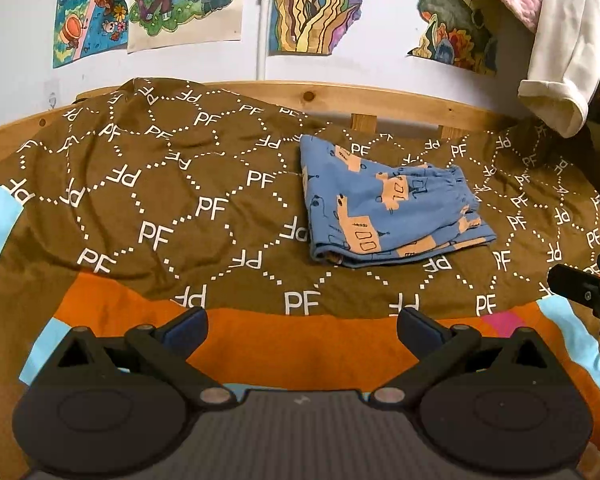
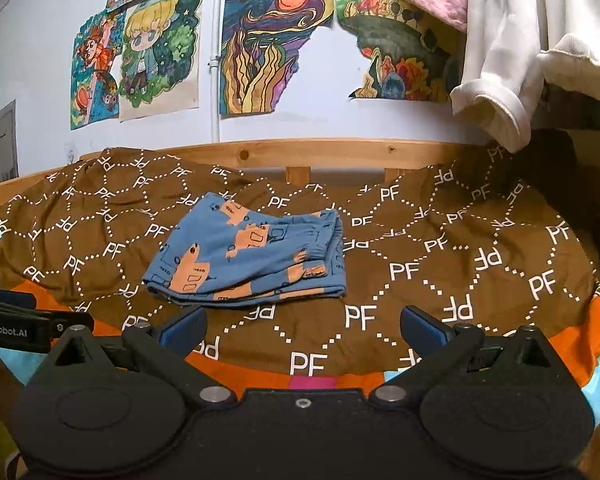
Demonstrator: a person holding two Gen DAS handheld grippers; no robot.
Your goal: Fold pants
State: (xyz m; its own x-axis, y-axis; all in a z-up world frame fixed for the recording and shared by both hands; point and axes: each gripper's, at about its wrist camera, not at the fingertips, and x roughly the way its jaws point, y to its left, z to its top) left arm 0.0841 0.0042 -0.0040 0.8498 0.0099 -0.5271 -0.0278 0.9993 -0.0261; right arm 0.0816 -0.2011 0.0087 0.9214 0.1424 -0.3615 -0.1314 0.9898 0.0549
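The blue pants (image 1: 388,208) with an orange print lie folded into a compact stack on the brown "PF" blanket (image 1: 172,200); they also show in the right wrist view (image 2: 252,256). My left gripper (image 1: 302,324) is open and empty, well short of the pants, which lie ahead to its right. My right gripper (image 2: 302,322) is open and empty, just in front of the pants' near edge. The right gripper's body shows at the right edge of the left wrist view (image 1: 588,292). The left gripper's body shows at the left edge of the right wrist view (image 2: 24,324).
A wooden bed rail (image 1: 340,98) runs behind the blanket below a wall with colourful drawings (image 2: 260,48). White and pink garments (image 2: 512,52) hang at the upper right. An orange and light-blue cover (image 1: 300,344) lies at the bed's near edge.
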